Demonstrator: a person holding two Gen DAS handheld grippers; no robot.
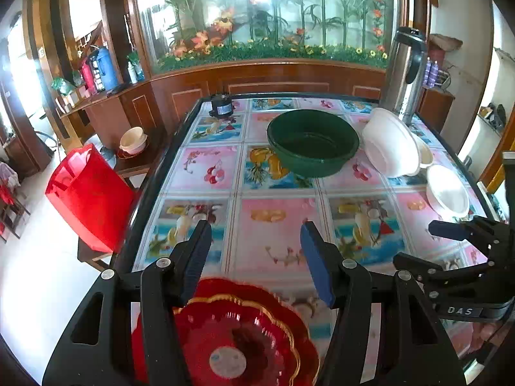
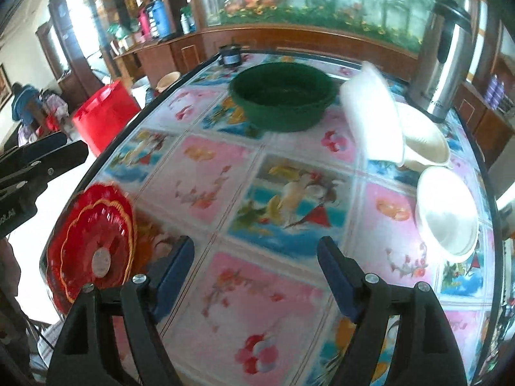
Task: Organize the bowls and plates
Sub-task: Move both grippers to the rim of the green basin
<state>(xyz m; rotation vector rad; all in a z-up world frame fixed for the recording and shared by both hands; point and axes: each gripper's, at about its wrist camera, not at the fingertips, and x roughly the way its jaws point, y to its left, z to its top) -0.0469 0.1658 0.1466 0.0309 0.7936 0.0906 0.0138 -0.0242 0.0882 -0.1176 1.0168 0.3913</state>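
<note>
Both grippers were spread wide and held nothing. The left gripper [image 1: 256,251] hung over the red plates [image 1: 238,331], a small stack at the table's [image 1: 273,199] near left corner, its jaws on either side of the stack's far rim but above it, not touching. The right gripper [image 2: 256,273] hovered over bare cloth near the near edge, well apart from any dish.

The risks lay mostly on the right side. A large white bowl [image 1: 389,141] stood tilted on its rim, leaning on a second white bowl [image 1: 423,152] just beside the steel flask [image 1: 407,74]; a nudge to either would likely drop it flat or send it rolling toward the green basin [image 1: 312,141]. A third white bowl [image 2: 447,212] sat close to the right edge, and a sideways push could tip it off.

The plates sat close to the corner, and the glossy cloth looked slick, so a one-sided pinch might skid the stack off
</note>
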